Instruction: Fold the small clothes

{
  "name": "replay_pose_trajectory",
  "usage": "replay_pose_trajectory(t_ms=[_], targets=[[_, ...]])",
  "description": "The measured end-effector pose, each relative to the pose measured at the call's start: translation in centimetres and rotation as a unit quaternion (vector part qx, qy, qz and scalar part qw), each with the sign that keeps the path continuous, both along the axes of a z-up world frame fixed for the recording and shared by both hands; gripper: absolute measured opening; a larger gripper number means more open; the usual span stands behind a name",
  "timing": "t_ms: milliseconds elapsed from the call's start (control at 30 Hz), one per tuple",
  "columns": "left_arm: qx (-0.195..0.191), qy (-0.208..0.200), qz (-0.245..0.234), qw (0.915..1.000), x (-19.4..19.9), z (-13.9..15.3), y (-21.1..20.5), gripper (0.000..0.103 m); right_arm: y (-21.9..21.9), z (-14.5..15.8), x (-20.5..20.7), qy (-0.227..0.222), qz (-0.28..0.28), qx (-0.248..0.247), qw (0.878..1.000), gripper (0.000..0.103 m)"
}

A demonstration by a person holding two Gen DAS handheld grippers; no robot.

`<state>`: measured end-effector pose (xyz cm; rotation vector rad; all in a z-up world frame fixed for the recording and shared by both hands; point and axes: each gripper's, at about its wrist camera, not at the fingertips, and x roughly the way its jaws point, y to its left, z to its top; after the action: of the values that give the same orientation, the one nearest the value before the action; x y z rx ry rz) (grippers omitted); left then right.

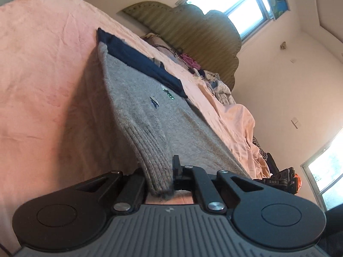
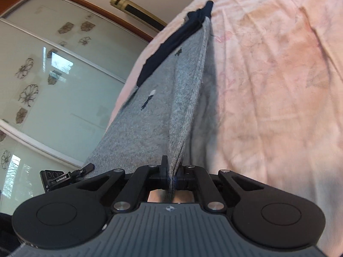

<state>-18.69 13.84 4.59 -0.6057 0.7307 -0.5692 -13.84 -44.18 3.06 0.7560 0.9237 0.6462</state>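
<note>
Sweater (image 1: 139, 111) stretched above bed (image 1: 42, 75), hem corners held in left gripper (image 1: 159, 171) and right gripper (image 2: 171, 171). Clothes pile (image 1: 214, 83) heaped on bed before headboard (image 1: 193, 32), behind sweater.

Left gripper (image 1: 163, 177) clamped on ribbed hem of grey knitted sweater (image 1: 150, 115), lifted taut above pink bedsheet (image 1: 42, 64). Navy collar (image 1: 137, 62) at far end. Heap of clothes (image 1: 214, 83) near padded headboard (image 1: 199, 34). Right gripper (image 1: 280, 178) partly visible beyond.
</note>
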Motion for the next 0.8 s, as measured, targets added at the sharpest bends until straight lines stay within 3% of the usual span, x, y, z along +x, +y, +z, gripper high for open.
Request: replay_pose_trajectory(t_ms=[267,367,433,600,667,800], targets=[[-0.023,0.001,-0.043,0.9988,-6.0,0.4,1.8,0.003,-0.8,1.8,-5.0,0.002,0.018,0.002,1.000,0.010],[-0.034,0.000,-0.032,0.9989,-4.8,0.6,2.5,0.003,-0.7,2.3,-6.3,0.000,0.015,0.016,1.000,0.010],[-0.053,-0.023,-0.024,0.9980,-2.6,1.1,2.6,0.003,-0.9,2.7,-5.4,-0.014,0.006,0.034,0.999,0.010],[-0.084,-0.085,-0.002,0.9928,7.7,3.4,1.2,0.003,0.5,4.7,3.1,-0.075,-0.021,0.064,0.995,0.010],[-0.096,-0.079,0.015,0.9921,13.1,3.3,0.6,0.003,0.8,4.7,9.0,-0.074,-0.056,0.084,0.992,0.010],[-0.069,-0.060,0.059,0.9941,23.1,2.5,-0.5,0.003,1.4,3.2,20.6,-0.039,-0.125,0.103,0.986,0.011]])
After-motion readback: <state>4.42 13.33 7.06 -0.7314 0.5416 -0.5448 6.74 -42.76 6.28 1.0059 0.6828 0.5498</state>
